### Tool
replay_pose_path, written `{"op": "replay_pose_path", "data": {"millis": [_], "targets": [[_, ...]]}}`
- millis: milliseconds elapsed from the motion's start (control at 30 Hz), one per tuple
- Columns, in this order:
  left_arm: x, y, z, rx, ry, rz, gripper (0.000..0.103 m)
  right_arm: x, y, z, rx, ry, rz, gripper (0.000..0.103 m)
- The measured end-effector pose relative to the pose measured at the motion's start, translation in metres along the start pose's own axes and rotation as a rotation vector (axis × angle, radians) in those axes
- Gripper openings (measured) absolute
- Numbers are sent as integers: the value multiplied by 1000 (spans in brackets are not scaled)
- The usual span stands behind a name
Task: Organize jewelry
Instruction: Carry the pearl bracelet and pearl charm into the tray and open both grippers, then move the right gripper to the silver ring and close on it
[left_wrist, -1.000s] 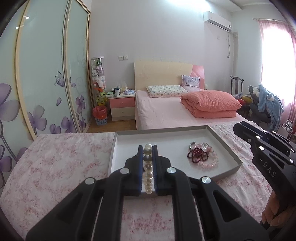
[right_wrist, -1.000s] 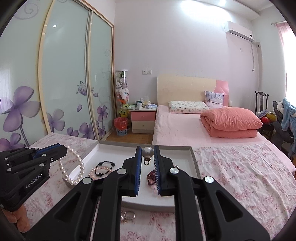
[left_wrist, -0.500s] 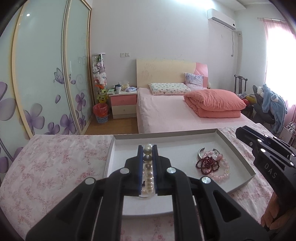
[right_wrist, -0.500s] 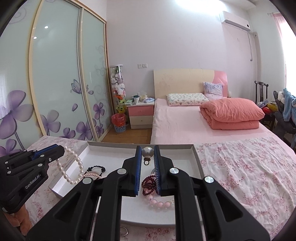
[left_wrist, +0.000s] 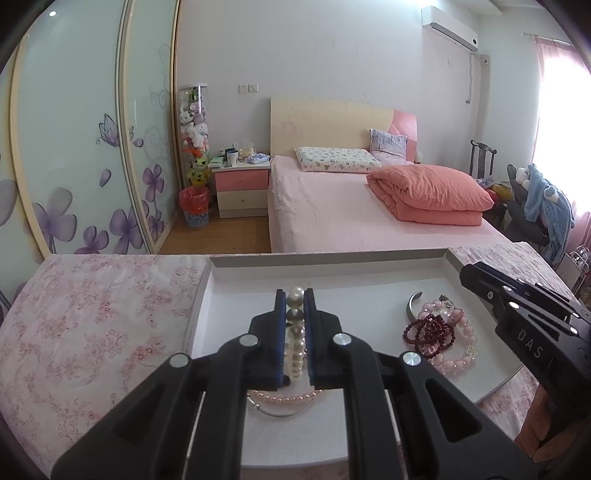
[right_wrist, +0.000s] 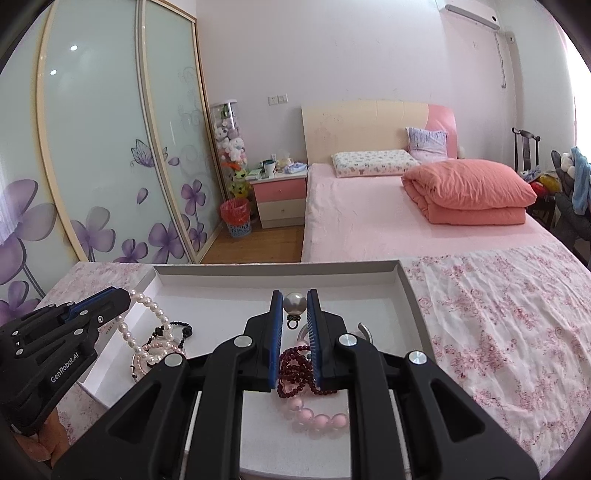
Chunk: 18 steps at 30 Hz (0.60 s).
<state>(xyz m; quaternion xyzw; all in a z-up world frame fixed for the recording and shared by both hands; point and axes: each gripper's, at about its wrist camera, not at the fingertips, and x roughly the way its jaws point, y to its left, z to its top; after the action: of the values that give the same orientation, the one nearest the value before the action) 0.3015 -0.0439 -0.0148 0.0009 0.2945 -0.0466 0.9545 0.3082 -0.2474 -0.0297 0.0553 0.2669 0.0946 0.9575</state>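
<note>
Pearl strand (left_wrist: 295, 328) pinched; pearl ring (right_wrist: 294, 303) pinched.

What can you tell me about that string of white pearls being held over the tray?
The pearl necklace is a strand of round, glossy, cream-white beads, one near the tip looking greyer. The left gripper is shut on it, its blue pads pinching a stretch of beads in line between them. In the right wrist view the rest hangs down in a loop from the fingertips, over the white tray, its low end reaching the bracelets lying there.
</note>
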Motion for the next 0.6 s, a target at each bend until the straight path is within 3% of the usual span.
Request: {"op": "replay_pose_path", "data": {"millis": [67,133,600], "targets": [[4,1,0,-10,12,-15,11,2,-2,-1,8,13,4,21],[5,4,1,-28,19,-31,12,0,-4,-2,12,7,-6,40],[-8,26,6,-79,7,-15,17,-14,-9,-7,10,2,-4,41]]}}
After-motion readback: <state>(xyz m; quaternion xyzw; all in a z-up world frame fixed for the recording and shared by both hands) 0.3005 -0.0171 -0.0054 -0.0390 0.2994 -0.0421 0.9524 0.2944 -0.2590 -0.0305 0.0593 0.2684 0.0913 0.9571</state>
